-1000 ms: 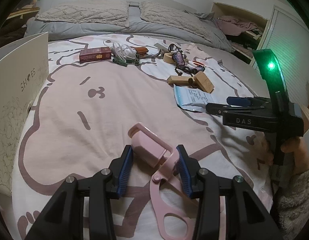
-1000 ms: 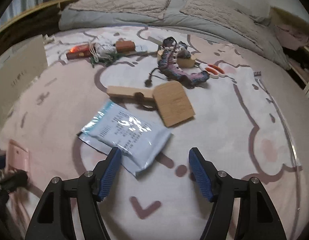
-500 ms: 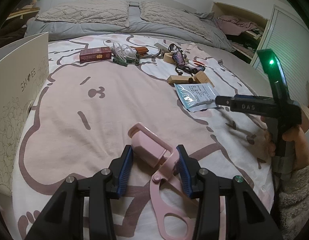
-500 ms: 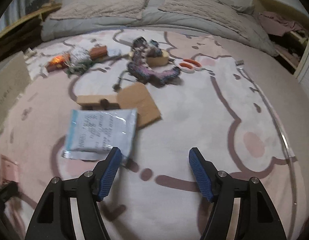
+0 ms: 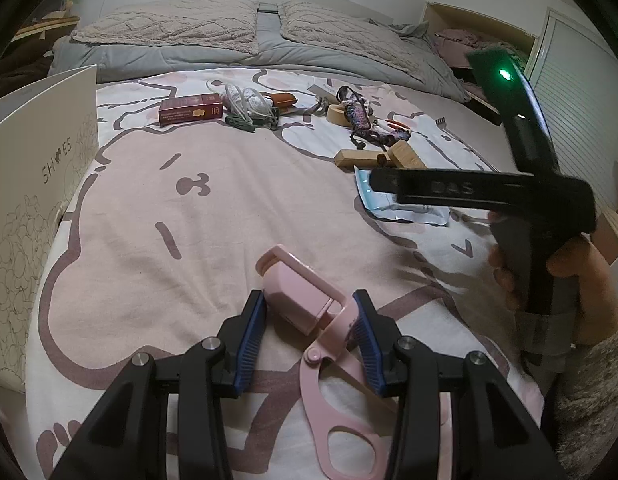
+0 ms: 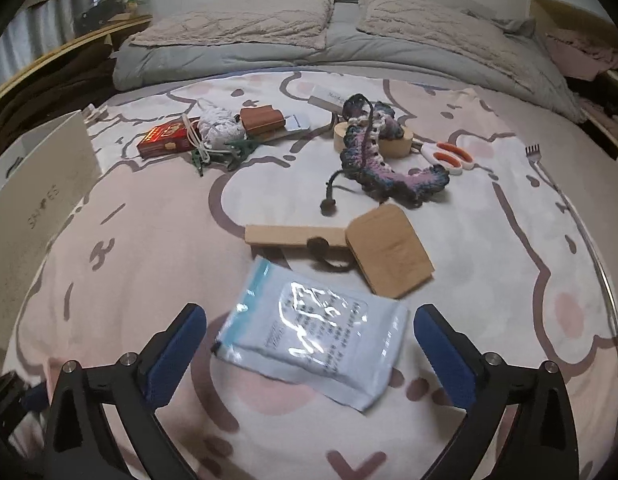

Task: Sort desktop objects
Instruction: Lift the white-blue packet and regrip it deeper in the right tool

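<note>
On the pink-patterned bedspread (image 5: 157, 184), my left gripper (image 5: 307, 328) is shut on a pink scissor-handled tool (image 5: 301, 292). Its blue pads press the tool's boxy head, and its looped handles trail back under the fingers. My right gripper (image 6: 309, 320) hangs over a blue-and-white foil packet (image 6: 317, 340). Its jaws are opening wide; the packet lies between them and neither pad touches it. In the left wrist view that gripper shows side-on with a hand (image 5: 569, 276) on its grip, in front of the packet (image 5: 405, 212).
A shoe-box lid (image 6: 37, 200) stands at the left edge. Beyond the packet lie wooden blocks (image 6: 389, 252), a crocheted band (image 6: 373, 160) over a wooden ring (image 6: 393, 146), orange-handled scissors (image 6: 449, 156), a red box (image 6: 165, 140) and a white cord bundle (image 6: 219, 130). Pillows line the back.
The right gripper's jaws have spread much wider, and it has shifted so the packet now lies centred between them. The left gripper and the pink tool have not moved.
</note>
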Available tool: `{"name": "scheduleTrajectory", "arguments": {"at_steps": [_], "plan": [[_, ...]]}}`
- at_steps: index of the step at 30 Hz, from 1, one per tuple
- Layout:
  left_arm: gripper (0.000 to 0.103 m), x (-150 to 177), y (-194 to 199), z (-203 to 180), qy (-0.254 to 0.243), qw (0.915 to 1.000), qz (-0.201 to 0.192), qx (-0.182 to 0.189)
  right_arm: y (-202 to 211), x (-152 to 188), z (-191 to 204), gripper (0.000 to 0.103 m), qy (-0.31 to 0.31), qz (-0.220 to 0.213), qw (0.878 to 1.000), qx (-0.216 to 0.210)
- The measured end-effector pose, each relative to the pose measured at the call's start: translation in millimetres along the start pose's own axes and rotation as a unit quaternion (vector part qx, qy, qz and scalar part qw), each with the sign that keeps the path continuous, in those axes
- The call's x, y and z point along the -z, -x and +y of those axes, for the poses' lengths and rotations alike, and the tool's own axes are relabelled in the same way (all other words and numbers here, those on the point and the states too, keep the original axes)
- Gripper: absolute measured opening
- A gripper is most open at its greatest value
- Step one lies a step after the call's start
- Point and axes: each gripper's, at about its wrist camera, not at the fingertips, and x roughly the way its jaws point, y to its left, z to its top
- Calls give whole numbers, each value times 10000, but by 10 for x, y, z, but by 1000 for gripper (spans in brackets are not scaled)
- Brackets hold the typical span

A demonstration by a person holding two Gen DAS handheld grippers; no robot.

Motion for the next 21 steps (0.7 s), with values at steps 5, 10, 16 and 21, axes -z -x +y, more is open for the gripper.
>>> {"name": "scheduleTrajectory", "arguments": {"at_steps": [5, 10, 16, 21], "plan": [[44, 3, 3, -6, 15, 10000, 1, 7, -121, -36, 204, 103, 354, -1, 9974, 632], [44, 6, 2, -7, 9, 10000, 3, 3, -231, -4, 293, 103, 689, 99, 9901, 1216], [44, 3, 2, -5, 11, 10000, 0, 1, -197, 19, 146, 103, 510, 127, 9881, 1442], [44, 6, -1, 0, -2, 10000, 3, -11, -196, 46, -4, 103, 244, 262, 9912, 1273]]}}
